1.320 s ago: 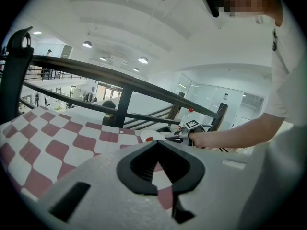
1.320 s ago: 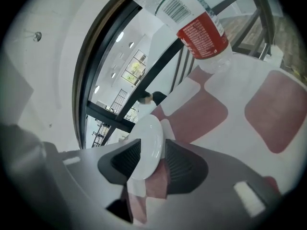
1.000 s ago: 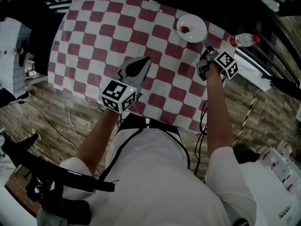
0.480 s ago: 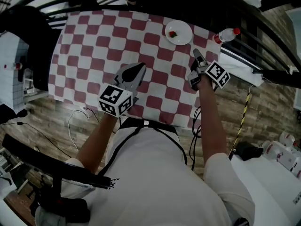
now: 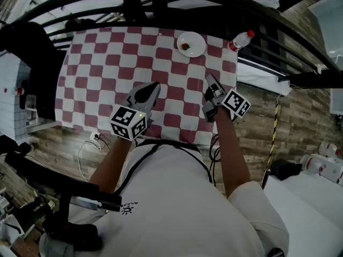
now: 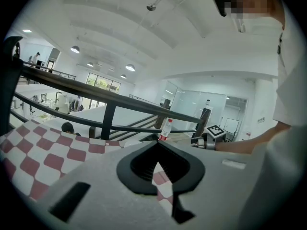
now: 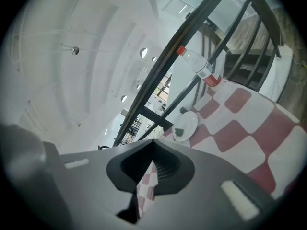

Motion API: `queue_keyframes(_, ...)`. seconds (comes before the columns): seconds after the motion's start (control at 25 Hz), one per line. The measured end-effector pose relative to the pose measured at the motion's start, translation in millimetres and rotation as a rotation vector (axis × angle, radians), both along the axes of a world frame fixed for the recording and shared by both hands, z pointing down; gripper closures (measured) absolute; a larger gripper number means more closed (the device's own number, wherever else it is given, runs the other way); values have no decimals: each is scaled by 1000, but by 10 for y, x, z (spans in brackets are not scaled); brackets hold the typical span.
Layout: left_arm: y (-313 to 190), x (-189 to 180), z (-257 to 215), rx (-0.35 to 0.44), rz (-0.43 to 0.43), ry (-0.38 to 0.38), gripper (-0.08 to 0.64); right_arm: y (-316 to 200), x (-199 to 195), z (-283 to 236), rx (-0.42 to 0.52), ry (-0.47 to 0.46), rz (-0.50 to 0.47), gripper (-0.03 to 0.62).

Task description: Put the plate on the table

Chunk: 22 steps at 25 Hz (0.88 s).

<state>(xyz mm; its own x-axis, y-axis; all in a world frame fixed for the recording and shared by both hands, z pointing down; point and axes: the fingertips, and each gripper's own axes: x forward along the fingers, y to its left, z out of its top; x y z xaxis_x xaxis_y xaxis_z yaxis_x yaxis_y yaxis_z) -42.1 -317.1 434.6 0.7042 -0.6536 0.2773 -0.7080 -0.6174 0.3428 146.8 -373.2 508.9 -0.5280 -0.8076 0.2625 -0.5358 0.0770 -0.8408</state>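
Observation:
A small white plate (image 5: 191, 44) with a red strawberry on it rests on the red-and-white checkered table (image 5: 107, 63), near the far right edge. It also shows in the right gripper view as the plate (image 7: 185, 126), some way beyond the jaws. My right gripper (image 5: 208, 77) is over the table's right side, well short of the plate, shut with nothing in it; my right gripper (image 7: 153, 141) has its tips together. My left gripper (image 5: 155, 85) is over the near middle of the cloth, and the left gripper (image 6: 156, 143) is shut and empty too.
A clear bottle with a red cap (image 5: 240, 39) lies just off the table's far right corner and appears as the bottle (image 7: 202, 67) beside a black railing (image 5: 161, 20). Wooden floor and cables (image 5: 91, 138) lie below the near edge.
The right gripper has drawn back from right beside the plate toward the person and risen. The left gripper has also pulled back a little. The plate stays where it was.

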Motion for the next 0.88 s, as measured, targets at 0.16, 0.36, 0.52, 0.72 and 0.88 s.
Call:
queue_keyframes(0.16, 84, -1, -49, 7, 14, 3, 558, 210, -102, -220, 54, 3, -31, 586)
queue_keyframes(0.36, 132, 1, -164, 22, 28, 11, 558, 465, -247, -566, 120, -25, -52, 586)
queue_keyframes(0.52, 165, 19, -218, 33, 49, 12, 558, 652, -353, -766, 151, -45, -55, 587)
queue_keyframes(0.72, 206, 36, -238, 36, 68, 9, 558, 818, -433, -919, 184, -41, -62, 588)
queue_keyframes(0.88, 215, 6, -243, 34, 70, 9, 558, 901, -484, -1008, 195, -62, -58, 588)
